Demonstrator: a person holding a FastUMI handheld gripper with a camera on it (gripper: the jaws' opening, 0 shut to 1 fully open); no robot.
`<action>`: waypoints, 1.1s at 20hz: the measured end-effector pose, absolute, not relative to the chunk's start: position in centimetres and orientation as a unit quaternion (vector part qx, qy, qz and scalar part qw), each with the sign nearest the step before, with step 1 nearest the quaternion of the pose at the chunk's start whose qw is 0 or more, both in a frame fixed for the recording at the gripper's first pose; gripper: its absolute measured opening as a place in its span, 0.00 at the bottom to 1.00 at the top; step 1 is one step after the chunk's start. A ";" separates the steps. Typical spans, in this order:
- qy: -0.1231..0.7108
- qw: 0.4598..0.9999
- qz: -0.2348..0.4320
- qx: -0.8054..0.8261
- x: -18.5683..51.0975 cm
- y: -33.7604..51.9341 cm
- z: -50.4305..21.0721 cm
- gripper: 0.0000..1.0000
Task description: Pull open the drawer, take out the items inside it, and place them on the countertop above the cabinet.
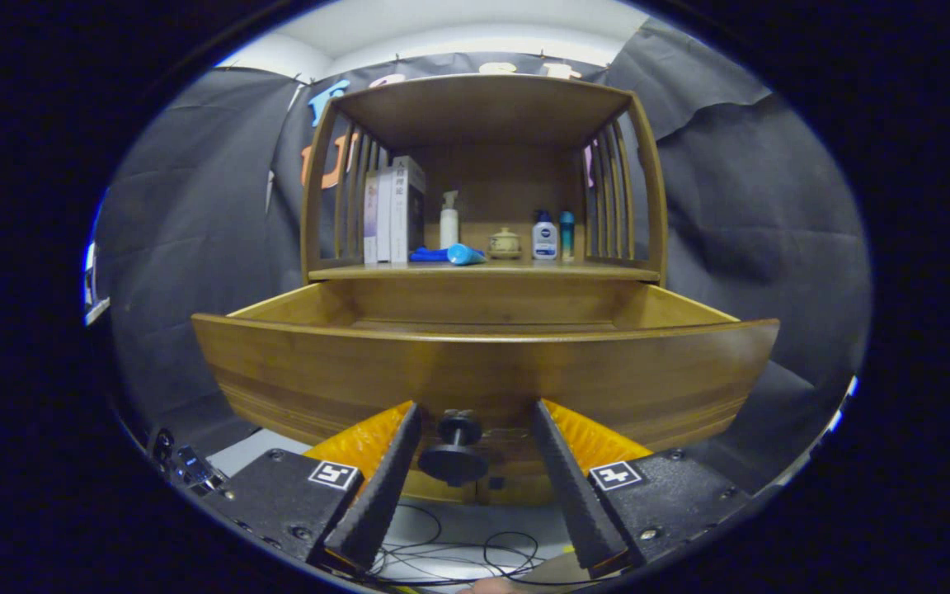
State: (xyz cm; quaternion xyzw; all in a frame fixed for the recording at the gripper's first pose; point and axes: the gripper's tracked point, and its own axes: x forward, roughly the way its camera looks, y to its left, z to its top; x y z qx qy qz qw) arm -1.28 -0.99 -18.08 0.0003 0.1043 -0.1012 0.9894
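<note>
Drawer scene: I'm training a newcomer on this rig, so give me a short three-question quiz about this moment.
1. True or false: the drawer is pulled out from the cabinet.
2. What sits between the fingers of the gripper? A) the knob B) a book C) a cup
3. Name the lying-down thing on the countertop beside the books.

Key: 1 true. 2 A; the fingers stand apart on either side, not pressing it. 3 The blue tube, in front of the spray bottle.

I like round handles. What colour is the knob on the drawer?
Black. The knob sits between the open jaws in the gripper view.
</note>
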 end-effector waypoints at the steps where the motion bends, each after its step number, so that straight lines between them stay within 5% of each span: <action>1: 0.099 0.989 -0.108 -0.008 -1.4 -0.9 -18.2 0.88; 22: 0.106 0.988 -0.109 -0.002 8.7 -2.2 -15.7 0.88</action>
